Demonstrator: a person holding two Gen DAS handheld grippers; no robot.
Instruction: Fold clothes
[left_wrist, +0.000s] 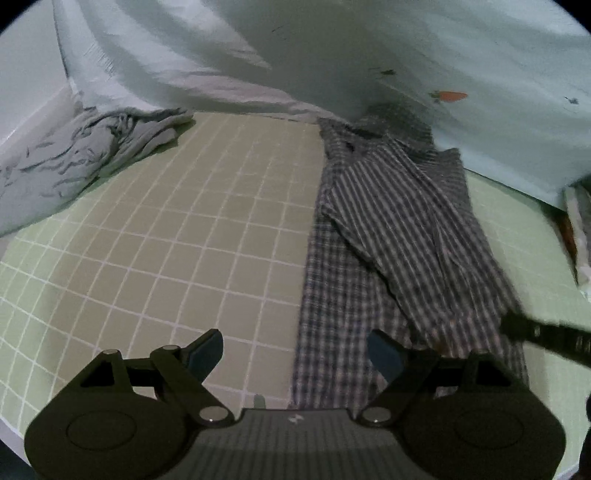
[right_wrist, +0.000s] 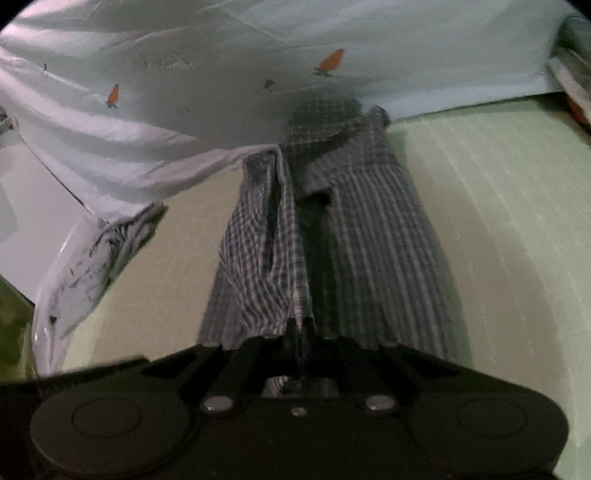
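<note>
Checked shirt (left_wrist: 399, 236): lies partly folded on green gridded mat (left_wrist: 166, 240), collar toward pale carrot-print sheet (left_wrist: 443, 55). Right gripper (right_wrist: 297, 328): jaws closed, pinching a shirt edge. Left gripper (left_wrist: 295, 352): jaws wide, holding nothing. Crumpled grey garment (left_wrist: 74, 158): mat's far-left corner.

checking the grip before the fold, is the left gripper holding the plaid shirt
No, the left gripper stands open above the plaid shirt, nothing between its fingers.

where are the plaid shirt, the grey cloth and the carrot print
plaid shirt (left_wrist: 399, 221), left wrist view, folded-over panel
grey cloth (left_wrist: 74, 162), left wrist view, crumpled middle
carrot print (right_wrist: 332, 61), right wrist view, orange body
</note>
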